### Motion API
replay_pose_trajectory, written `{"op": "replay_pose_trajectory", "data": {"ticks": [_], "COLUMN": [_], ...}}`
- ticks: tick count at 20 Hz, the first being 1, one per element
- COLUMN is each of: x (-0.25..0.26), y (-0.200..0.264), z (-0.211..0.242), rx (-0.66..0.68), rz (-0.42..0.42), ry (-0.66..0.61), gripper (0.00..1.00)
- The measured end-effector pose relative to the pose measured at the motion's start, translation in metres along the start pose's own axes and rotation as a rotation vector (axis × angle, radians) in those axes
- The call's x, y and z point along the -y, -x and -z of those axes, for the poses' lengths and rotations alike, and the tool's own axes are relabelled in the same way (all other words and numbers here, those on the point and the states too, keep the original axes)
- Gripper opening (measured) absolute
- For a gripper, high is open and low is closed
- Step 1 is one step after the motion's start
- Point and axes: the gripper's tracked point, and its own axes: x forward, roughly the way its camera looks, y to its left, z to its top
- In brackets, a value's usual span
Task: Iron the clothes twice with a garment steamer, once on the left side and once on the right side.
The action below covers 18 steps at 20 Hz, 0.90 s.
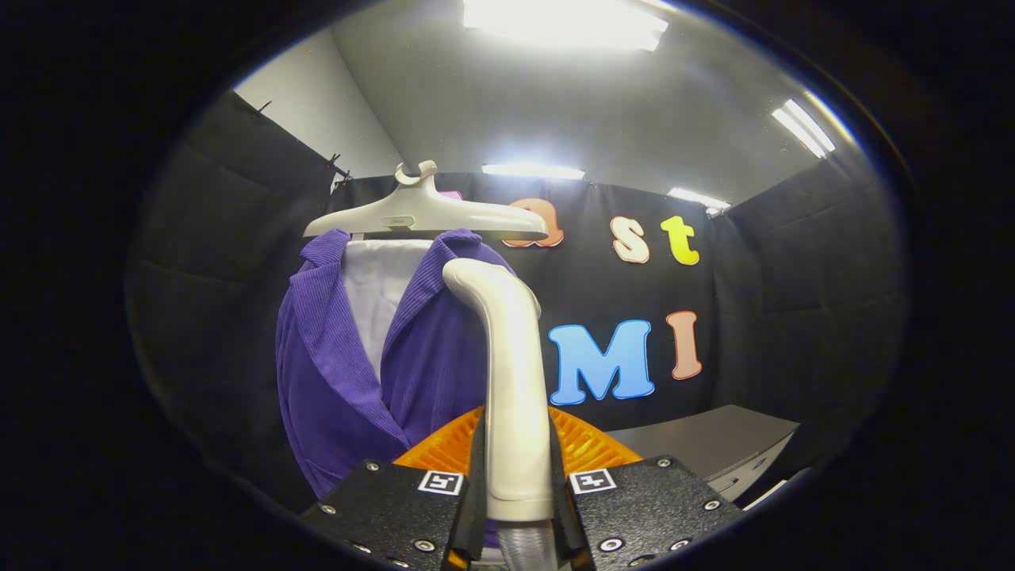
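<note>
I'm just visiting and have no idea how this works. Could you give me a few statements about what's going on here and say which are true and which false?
1. The claw is shut on the steamer handle. True.
2. The purple garment lies folded on a table. False: it hangs on a pale hanger.
3. The steamer's head points toward the garment. True.
4. The garment is buttoned to the neck. False: it hangs open, with white lining showing.
5. A grey tabletop stands beyond the claw, away from the garment. True.
</note>
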Motion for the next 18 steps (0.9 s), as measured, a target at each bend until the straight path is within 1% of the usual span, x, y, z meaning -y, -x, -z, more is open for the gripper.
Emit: {"op": "replay_pose_trajectory", "data": {"ticks": [4, 10, 18], "x": [0.003, 0.010, 0.011], "y": [0.011, 0.034, 0.056], "z": [0.025, 0.079, 0.131], "rx": [-0.046, -0.130, -0.230], "rz": [-0.029, -0.032, -0.062], "ry": [0.037, 0.122, 0.154], "gripper": [0.34, 0.34, 0.34]}}
